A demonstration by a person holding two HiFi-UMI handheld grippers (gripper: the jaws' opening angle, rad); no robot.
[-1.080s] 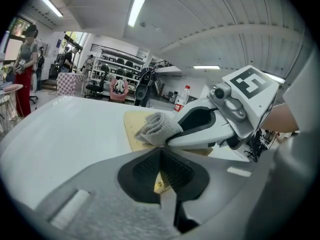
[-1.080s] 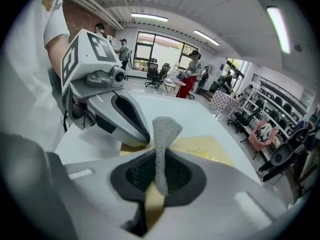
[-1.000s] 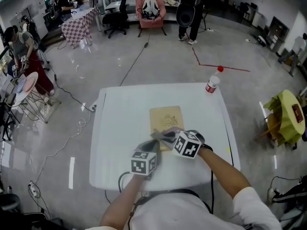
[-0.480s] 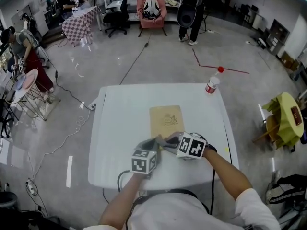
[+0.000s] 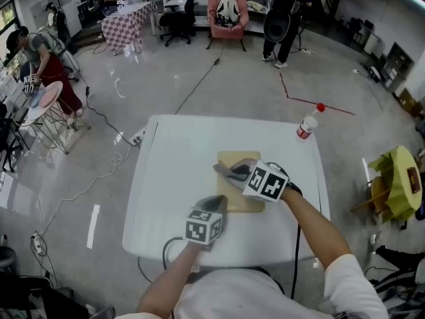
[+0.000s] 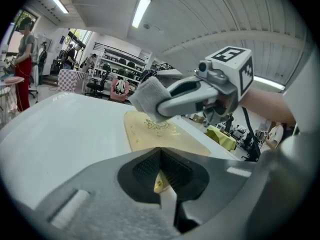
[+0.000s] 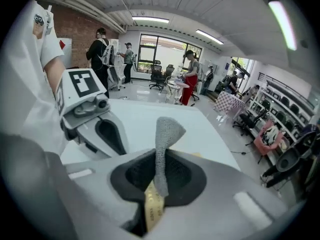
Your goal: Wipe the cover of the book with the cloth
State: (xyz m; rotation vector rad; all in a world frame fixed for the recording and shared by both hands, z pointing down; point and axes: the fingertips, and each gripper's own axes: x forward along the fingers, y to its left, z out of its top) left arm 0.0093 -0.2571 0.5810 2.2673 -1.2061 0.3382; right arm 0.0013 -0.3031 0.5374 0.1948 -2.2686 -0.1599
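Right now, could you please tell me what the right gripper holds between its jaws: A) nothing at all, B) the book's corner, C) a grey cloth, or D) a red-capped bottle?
C: in the right gripper view the jaws are closed on the grey cloth, and the head view shows the right gripper carrying it over the book.

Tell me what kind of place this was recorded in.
Likely an open lab or workshop hall: bare grey concrete floor with a black trailing cable, black wheeled office chair, and a person at a small round table.
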